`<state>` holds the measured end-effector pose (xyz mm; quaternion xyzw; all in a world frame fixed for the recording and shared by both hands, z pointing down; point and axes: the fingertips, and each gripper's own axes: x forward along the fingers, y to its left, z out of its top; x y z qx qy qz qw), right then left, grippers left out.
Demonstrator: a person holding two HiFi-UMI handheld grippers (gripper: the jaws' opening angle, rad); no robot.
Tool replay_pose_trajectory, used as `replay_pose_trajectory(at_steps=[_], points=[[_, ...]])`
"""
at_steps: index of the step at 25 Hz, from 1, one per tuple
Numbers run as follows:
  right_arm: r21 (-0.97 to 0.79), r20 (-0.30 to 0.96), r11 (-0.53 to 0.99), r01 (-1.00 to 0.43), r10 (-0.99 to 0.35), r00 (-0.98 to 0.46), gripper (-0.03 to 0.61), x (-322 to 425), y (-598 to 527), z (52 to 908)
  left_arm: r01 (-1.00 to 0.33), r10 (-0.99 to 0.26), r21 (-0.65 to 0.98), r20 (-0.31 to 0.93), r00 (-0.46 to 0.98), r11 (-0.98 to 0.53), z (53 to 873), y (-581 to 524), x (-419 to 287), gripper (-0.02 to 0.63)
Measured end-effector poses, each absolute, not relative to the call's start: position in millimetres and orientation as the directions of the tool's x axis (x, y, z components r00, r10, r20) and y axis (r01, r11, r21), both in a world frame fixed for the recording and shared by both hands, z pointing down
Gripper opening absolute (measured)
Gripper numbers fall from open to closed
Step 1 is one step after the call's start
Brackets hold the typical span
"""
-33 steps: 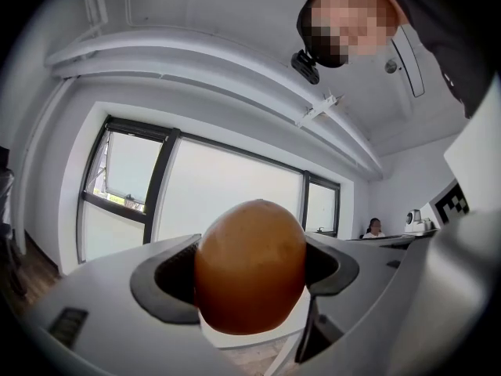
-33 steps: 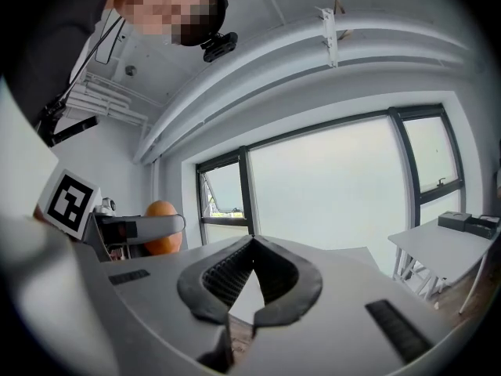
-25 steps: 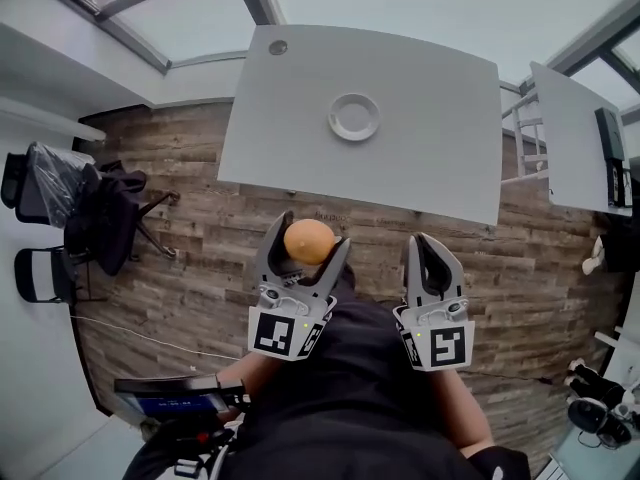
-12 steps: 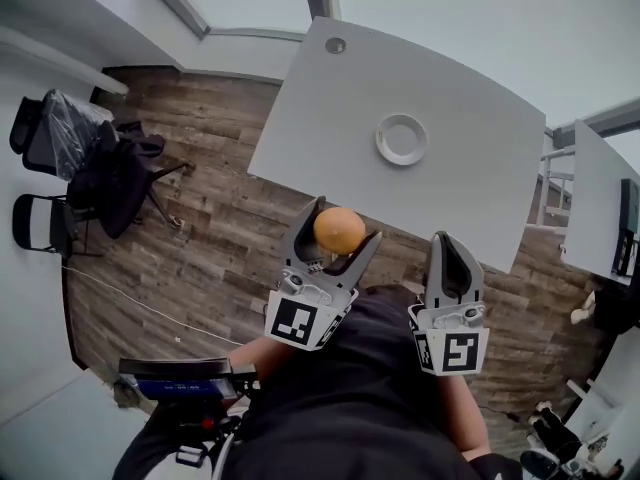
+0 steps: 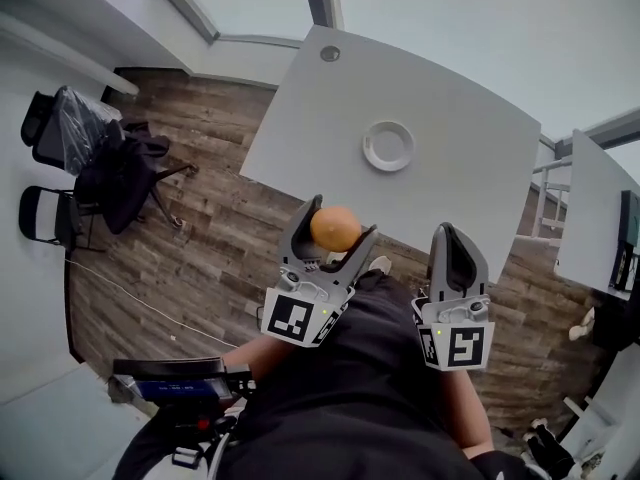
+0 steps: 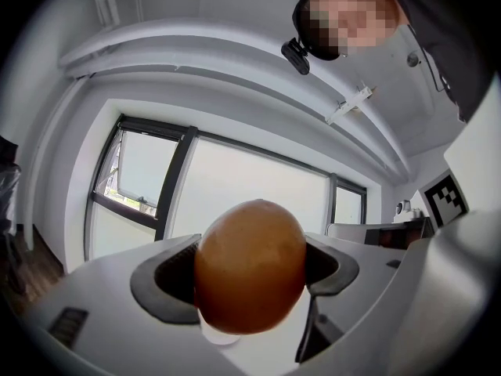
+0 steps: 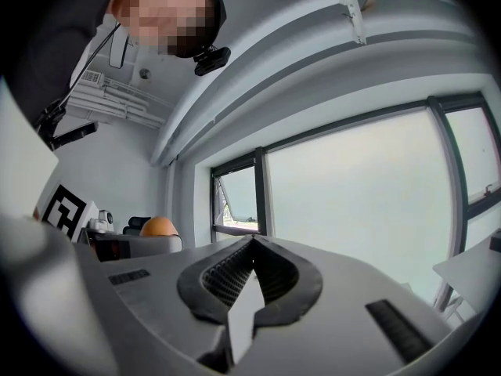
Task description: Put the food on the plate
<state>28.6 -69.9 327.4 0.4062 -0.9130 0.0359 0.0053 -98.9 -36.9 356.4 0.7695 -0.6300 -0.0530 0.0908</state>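
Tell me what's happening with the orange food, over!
Left tool shut on orange food. Right tool shut, empty. Plate empty on table ahead, nothing in the way.

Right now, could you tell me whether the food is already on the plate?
No, the white plate lies bare on the table while the left claw holds the orange food.

Black shirt [image 5: 350, 388] — grey left claw [image 5: 338, 220], right claw [image 5: 452, 233].

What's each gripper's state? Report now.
Left gripper: shut on the orange food.
Right gripper: shut, nothing between its jaws.
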Motion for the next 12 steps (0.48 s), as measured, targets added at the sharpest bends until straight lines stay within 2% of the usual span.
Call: replay_pose_trajectory(at_steps=[12], points=[[-0.087, 0.014, 0.655, -0.751, -0.753, -0.658, -0.003, 49, -94, 327, -0.958, -0.978, 0.230, 0.083, 0.194, -0.170, 375, -70, -82, 0.353]])
